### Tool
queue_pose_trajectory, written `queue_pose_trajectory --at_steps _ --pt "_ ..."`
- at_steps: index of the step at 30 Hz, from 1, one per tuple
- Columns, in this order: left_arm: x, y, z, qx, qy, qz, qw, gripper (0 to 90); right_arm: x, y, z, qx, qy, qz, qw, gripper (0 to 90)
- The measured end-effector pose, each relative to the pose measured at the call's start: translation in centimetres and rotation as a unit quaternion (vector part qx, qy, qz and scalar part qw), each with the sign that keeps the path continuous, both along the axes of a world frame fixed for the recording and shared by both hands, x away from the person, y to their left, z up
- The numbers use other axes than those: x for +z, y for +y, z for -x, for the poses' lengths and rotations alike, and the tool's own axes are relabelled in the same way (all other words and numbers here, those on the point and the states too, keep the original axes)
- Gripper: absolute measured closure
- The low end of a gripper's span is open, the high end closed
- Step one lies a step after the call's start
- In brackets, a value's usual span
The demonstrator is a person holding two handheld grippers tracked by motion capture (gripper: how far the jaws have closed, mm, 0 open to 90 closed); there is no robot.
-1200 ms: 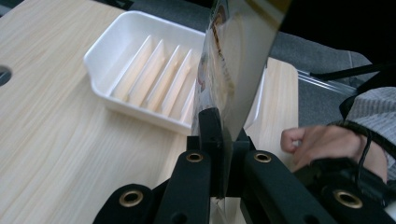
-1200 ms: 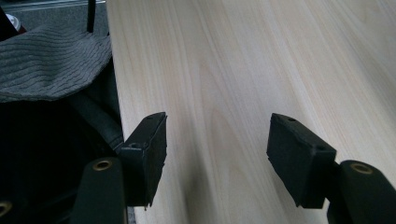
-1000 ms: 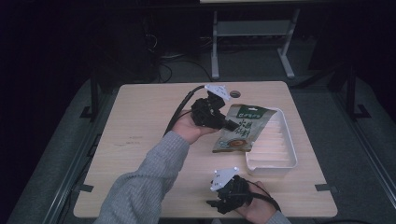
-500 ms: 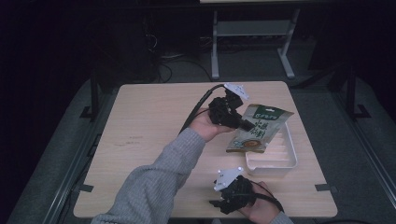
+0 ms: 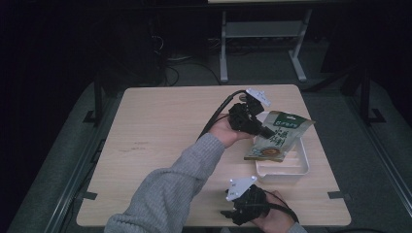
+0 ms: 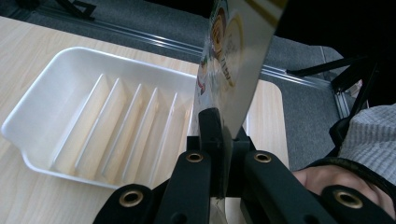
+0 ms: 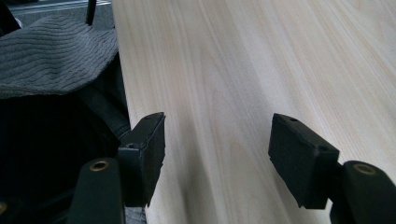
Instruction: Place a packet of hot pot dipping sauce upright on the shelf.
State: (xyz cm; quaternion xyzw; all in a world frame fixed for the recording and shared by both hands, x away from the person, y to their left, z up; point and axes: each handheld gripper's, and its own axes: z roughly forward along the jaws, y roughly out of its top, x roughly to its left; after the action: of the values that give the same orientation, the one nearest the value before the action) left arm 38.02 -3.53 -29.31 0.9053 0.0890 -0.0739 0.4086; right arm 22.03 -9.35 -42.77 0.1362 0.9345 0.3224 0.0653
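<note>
Green printed foil snack pouch [image 5: 279, 137], held above white ribbed plastic tray [image 5: 301, 166] on your pale wooden table [image 5: 160, 131].
Your left gripper [image 5: 265, 131]: clamped on pouch edge. Your right gripper [image 7: 217, 140]: jaws spread wide, empty, near table's front edge.

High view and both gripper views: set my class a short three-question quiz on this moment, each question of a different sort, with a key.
1. True or false: the left gripper is shut on the snack packet.
2. Multiple choice: the white ribbed tray is (A) stacked on a second tray, (B) empty, (C) turned upside down.
3. Fill in: the right gripper has its jaws ____, with only the wooden table showing between them.

Key
1. True: the jaws pinch the packet's edge and hold it above the tray.
2. B: its bare ribs show.
3. Open: the jaws stand wide apart.
</note>
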Motion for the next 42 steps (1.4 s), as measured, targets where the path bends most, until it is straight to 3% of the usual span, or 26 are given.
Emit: queue_pose_trajectory --at_steps 14,23,30,36,42 --pt "-0.7 -2.7 -0.6 -0.014 0.000 0.003 0.9999 90.0 0.2 -0.6 0.2 0.002 0.003 -0.009 1.0000 35.5" --pt "-2.4 -4.0 -1.2 -0.020 0.005 0.015 0.9997 90.0 0.3 -1.8 0.5 -0.006 0.002 -0.011 0.9999 35.5" --pt "-4.0 -4.5 -1.4 -0.018 0.010 0.040 0.9990 90.0 0.3 -2.6 0.7 -0.013 0.004 -0.011 0.9998 35.5" --pt "-5.5 -3.7 -1.7 -0.004 0.011 0.062 0.9980 90.0 0.3 -2.7 0.6 -0.013 0.005 -0.012 0.9998 35.5" --pt "-6.8 -3.5 -1.6 -0.003 0.016 0.058 0.9982 90.0 0.1 -2.7 0.5 -0.011 0.008 -0.013 0.9998 35.4"
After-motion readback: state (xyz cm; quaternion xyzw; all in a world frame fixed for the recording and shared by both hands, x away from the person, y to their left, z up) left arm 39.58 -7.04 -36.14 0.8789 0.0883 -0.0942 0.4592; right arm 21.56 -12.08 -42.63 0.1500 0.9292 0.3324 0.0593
